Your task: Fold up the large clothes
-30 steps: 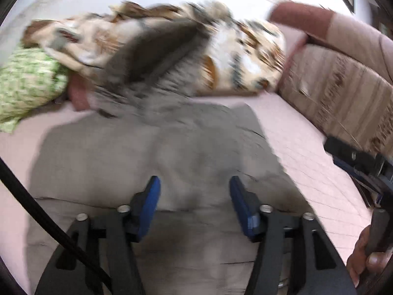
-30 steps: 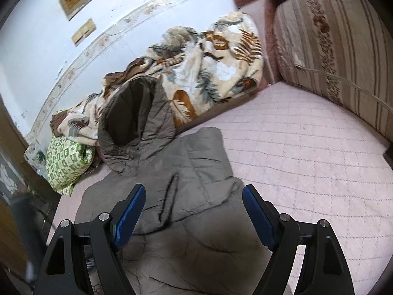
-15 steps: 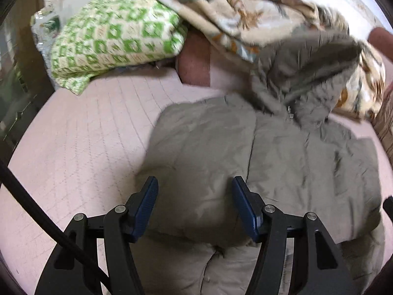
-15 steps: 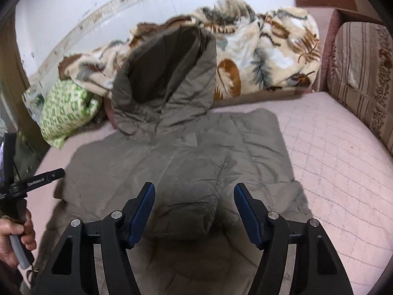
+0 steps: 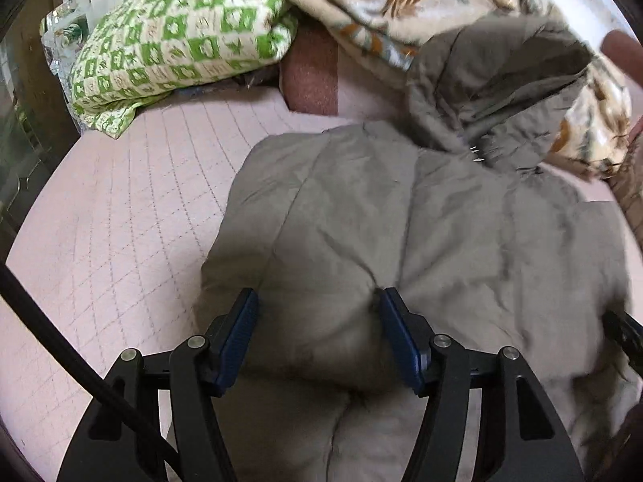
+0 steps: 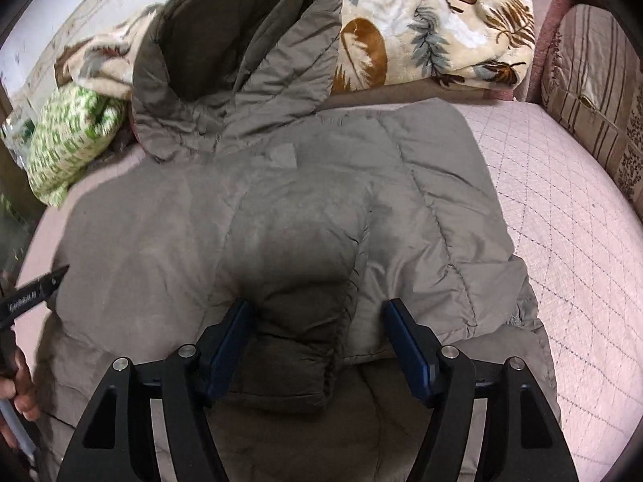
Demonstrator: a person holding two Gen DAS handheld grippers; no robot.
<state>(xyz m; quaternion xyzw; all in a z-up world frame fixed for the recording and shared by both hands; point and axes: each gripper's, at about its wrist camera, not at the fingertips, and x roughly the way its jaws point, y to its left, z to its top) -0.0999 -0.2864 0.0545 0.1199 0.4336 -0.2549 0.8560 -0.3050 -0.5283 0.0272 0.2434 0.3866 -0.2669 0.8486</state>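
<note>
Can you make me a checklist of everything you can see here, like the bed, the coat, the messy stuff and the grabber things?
Surface: pink quilted cover, bare beside the coat.
Job's things: grey hooded coat spread out, hood resting on the blanket.
Clutter: leaf-print blanket; green checked pillow.
Grippers: left gripper open over the coat; right gripper open, a sleeve between the jaws.
Cables: black cable.
Surroundings: striped cushion.
</note>
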